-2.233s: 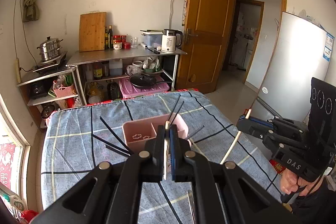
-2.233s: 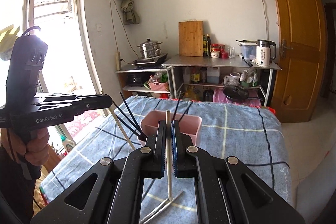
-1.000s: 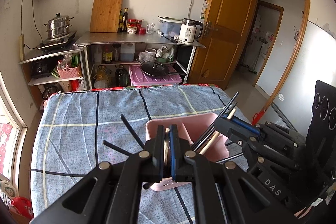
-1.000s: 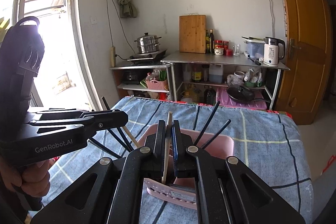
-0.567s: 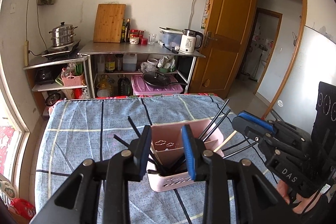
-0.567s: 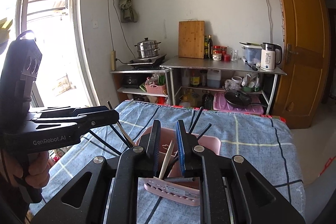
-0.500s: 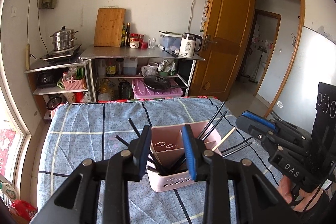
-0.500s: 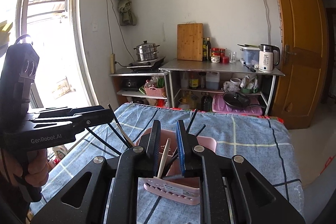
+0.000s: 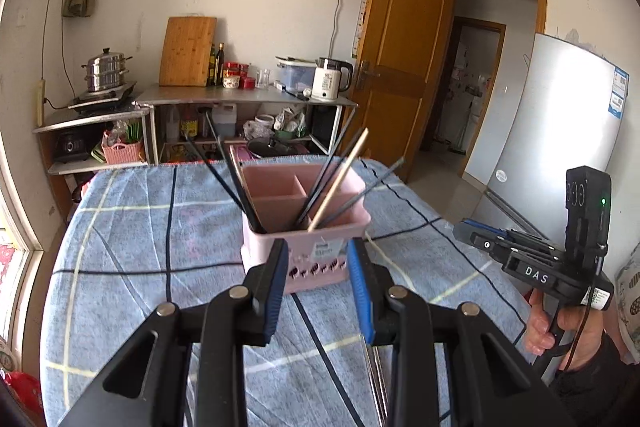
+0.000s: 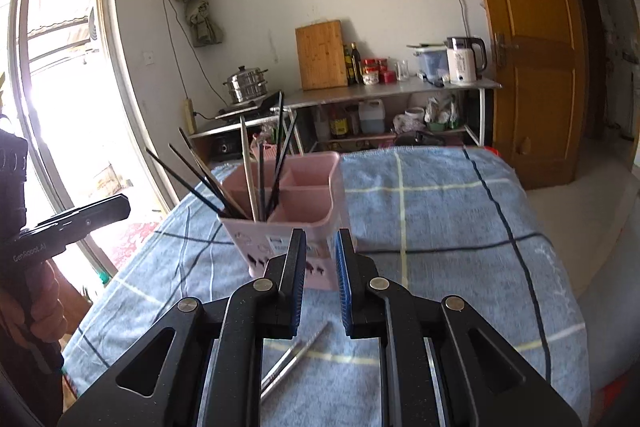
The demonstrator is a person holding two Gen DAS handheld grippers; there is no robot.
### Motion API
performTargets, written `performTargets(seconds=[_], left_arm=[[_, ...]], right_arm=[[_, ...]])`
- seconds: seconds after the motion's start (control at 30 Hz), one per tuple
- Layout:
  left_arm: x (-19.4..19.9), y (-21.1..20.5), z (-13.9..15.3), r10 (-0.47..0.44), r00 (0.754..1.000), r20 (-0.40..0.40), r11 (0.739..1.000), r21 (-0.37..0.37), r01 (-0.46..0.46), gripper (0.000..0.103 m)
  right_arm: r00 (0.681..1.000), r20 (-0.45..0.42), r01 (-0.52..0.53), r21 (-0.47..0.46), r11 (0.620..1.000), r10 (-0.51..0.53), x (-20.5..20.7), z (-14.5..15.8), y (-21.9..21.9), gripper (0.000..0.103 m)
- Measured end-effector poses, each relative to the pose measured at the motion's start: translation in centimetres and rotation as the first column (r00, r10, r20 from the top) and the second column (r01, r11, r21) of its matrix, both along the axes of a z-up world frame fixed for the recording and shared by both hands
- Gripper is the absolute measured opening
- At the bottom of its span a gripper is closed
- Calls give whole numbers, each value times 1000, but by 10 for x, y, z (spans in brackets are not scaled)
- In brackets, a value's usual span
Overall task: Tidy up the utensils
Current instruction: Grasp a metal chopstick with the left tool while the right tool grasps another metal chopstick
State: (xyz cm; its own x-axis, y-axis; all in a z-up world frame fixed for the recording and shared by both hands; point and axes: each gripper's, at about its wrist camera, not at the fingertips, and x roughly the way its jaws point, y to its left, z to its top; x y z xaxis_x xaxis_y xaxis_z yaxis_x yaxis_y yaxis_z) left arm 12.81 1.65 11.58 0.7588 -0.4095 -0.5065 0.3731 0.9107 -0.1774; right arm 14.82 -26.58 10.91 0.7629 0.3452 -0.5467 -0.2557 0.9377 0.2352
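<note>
Two labels: "DAS" right gripper; "GenRobot.AI" left gripper.

1. The left wrist view looks forward and slightly down along the left gripper, whose jaws fill the lower middle of the frame.
2. The pink utensil holder stands close, at centre.
3. The right gripper enters at the right edge.
4. The right wrist view looks down along its own jaws at the same holder from the other side, with the left gripper at the left edge.
5. Both views share the blue checked surface and the far shelf.
</note>
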Motion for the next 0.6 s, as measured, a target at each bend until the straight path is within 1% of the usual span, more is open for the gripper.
performTargets(seconds=[0.1, 0.2, 0.3, 0.43, 0.6], left_arm=[[1, -10, -34, -26, 996, -85, 1000, 8, 27, 32], [4, -22, -69, -45, 983, -179, 999, 22, 50, 32], [4, -30, -92, -52, 972, -231, 997, 43, 63, 32], [1, -27, -101, -41, 969, -245, 998, 29, 49, 32], [5, -17, -101, -23, 969, -248, 999, 28, 31, 32]], right_arm=[[996, -93, -14, 11, 1000, 15, -2, -33, -1, 15], [981, -191, -39, 22, 999, 43, 2, -65, 4, 15], [960, -273, -62, 26, 998, 67, 5, -94, 12, 15], [935, -342, -84, 52, 995, 97, 9, -115, 24, 15], [916, -385, -105, 37, 994, 111, 14, -129, 42, 15]])
